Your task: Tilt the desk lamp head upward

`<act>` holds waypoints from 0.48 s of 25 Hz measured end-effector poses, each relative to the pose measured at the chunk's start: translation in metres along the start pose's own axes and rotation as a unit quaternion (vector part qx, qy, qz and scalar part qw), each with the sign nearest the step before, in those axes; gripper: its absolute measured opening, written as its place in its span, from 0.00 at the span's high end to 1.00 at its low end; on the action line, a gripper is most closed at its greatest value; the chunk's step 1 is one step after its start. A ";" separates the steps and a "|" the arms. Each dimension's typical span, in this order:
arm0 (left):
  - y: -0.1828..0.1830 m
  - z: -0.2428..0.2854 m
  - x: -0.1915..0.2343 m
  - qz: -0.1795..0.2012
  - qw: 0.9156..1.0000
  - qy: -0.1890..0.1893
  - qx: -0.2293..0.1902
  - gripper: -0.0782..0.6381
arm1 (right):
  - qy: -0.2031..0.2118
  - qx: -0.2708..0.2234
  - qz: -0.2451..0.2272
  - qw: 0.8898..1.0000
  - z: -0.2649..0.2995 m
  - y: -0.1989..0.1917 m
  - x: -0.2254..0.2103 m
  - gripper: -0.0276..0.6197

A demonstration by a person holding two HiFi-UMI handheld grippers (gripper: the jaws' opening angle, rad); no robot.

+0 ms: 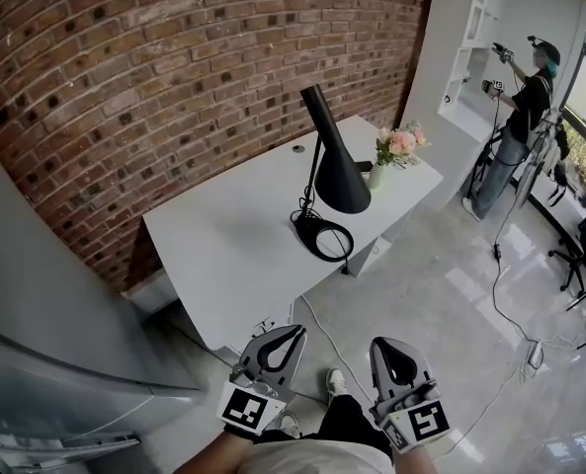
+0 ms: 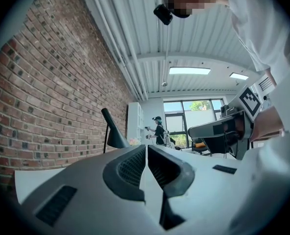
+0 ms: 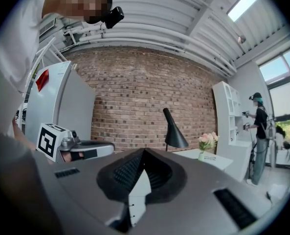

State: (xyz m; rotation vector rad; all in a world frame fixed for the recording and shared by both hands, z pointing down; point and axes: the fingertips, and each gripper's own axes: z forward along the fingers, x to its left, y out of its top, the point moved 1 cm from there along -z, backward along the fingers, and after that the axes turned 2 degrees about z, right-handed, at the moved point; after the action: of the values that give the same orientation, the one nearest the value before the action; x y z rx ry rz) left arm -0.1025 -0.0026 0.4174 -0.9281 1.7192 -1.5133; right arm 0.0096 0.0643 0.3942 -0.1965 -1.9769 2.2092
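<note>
Head view: left hand-held gripper [image 1: 291, 336] and right hand-held gripper [image 1: 385, 348] are held low by the person's body. Both are clenched and empty, well apart from the white surface [image 1: 223, 240]. The black desk lamp [image 1: 330, 166] stands on that surface, head angled down, near a flower vase [image 1: 395, 150].
Left gripper view: jaws together, nothing between them, lamp far ahead by the brick wall [image 2: 47, 97].
Right gripper view: jaws together, empty, lamp ahead, not touched.
</note>
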 end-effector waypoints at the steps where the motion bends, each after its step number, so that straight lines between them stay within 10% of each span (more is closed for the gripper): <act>1: -0.001 0.003 0.002 -0.001 1.000 0.005 0.001 0.86 | 0.004 0.000 0.000 1.000 0.005 0.000 -0.004 0.94; 12: -0.011 0.059 0.029 0.003 0.998 0.061 0.009 0.86 | 0.060 -0.007 -0.017 0.998 0.070 0.013 -0.063 0.94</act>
State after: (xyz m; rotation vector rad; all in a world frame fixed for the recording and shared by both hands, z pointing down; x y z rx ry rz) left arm -0.0670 -0.0588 0.4210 -0.8358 1.7882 -1.6075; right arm 0.0561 -0.0188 0.3884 -0.2892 -1.9183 2.1116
